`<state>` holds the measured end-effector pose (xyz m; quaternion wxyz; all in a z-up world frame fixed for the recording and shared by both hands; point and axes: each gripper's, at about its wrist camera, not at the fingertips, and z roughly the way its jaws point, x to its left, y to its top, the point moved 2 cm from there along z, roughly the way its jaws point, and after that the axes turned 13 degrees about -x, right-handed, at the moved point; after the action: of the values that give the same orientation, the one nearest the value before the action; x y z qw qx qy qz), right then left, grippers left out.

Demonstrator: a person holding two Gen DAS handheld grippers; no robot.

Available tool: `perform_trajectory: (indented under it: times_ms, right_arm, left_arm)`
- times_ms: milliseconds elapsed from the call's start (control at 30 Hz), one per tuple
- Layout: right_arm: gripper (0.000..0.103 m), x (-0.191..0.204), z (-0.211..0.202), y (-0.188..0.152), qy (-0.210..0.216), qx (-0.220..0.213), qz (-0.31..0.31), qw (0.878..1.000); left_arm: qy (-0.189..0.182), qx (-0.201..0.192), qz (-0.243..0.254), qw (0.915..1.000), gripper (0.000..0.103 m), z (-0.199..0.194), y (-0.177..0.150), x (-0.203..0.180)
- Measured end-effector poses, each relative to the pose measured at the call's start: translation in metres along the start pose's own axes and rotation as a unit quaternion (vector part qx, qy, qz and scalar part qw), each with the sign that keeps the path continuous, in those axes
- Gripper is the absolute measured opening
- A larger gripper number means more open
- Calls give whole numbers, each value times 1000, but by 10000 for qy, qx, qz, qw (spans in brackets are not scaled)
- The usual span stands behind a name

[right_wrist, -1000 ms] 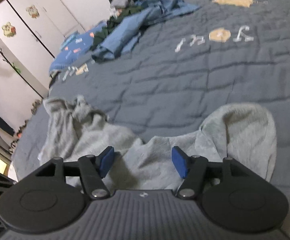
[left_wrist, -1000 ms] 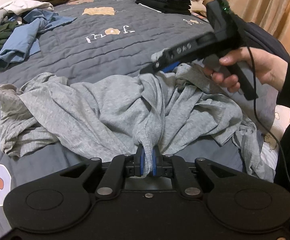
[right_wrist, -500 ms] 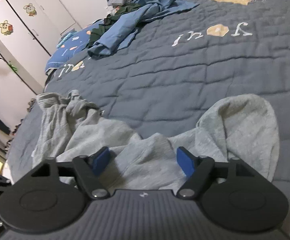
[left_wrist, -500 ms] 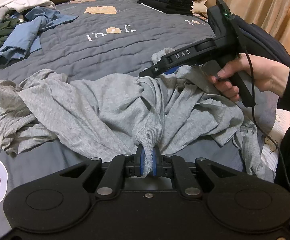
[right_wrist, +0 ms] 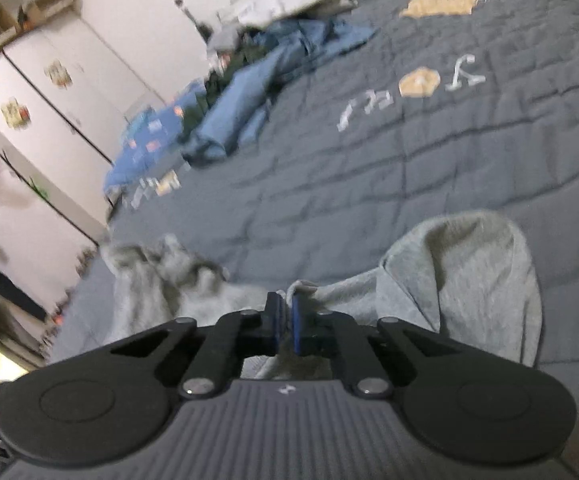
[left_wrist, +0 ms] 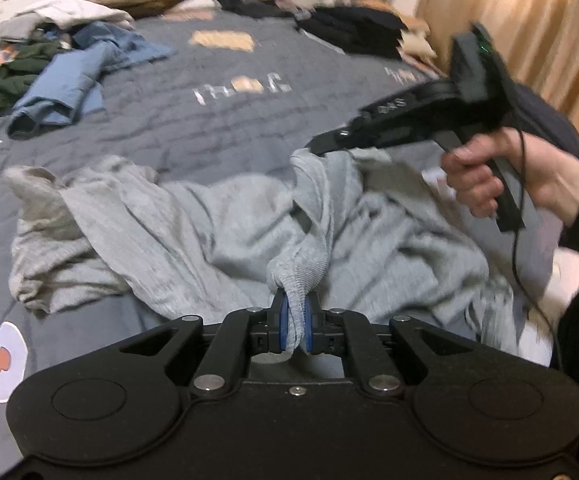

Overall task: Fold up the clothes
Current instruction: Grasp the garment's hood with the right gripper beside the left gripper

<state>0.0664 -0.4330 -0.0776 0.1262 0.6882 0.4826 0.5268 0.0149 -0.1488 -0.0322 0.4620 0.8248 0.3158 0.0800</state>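
A crumpled grey garment [left_wrist: 209, 232] lies across the near part of the bed. My left gripper [left_wrist: 294, 320] is shut on its ribbed edge, which bunches between the blue pads. In the left wrist view a hand [left_wrist: 509, 176] holds my right gripper [left_wrist: 317, 148] at the garment's far side, with cloth lifted at its tip. In the right wrist view, my right gripper [right_wrist: 286, 316] has its jaws closing, drawn almost together on a fold of the grey garment [right_wrist: 469, 272], whose hood-like part lies to the right.
The dark grey quilt [left_wrist: 209, 112] stretches behind the garment. A blue garment [left_wrist: 69, 84] and dark green clothes lie at the far left, and a stack of dark folded clothes [left_wrist: 353, 28] at the far right. A curtain [left_wrist: 529, 20] hangs right; white wardrobes [right_wrist: 49, 100] stand beyond the bed's left edge.
My right gripper's jaws have come from wide open to pinched on the grey cloth, and have lifted it a little. The left gripper keeps its grip.
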Motion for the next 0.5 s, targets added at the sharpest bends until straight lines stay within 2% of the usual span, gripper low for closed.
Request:
perform_trajectory:
  times_ms: [233, 500]
  right_arm:
    - [5, 18, -36, 31, 416, -783, 246, 9958]
    - [5, 61, -95, 66, 967, -1761, 313, 9791]
  left_arm:
    - [530, -803, -158, 9952, 8, -22, 31, 7]
    - [1050, -1849, 123, 9770, 8, -78, 103, -7]
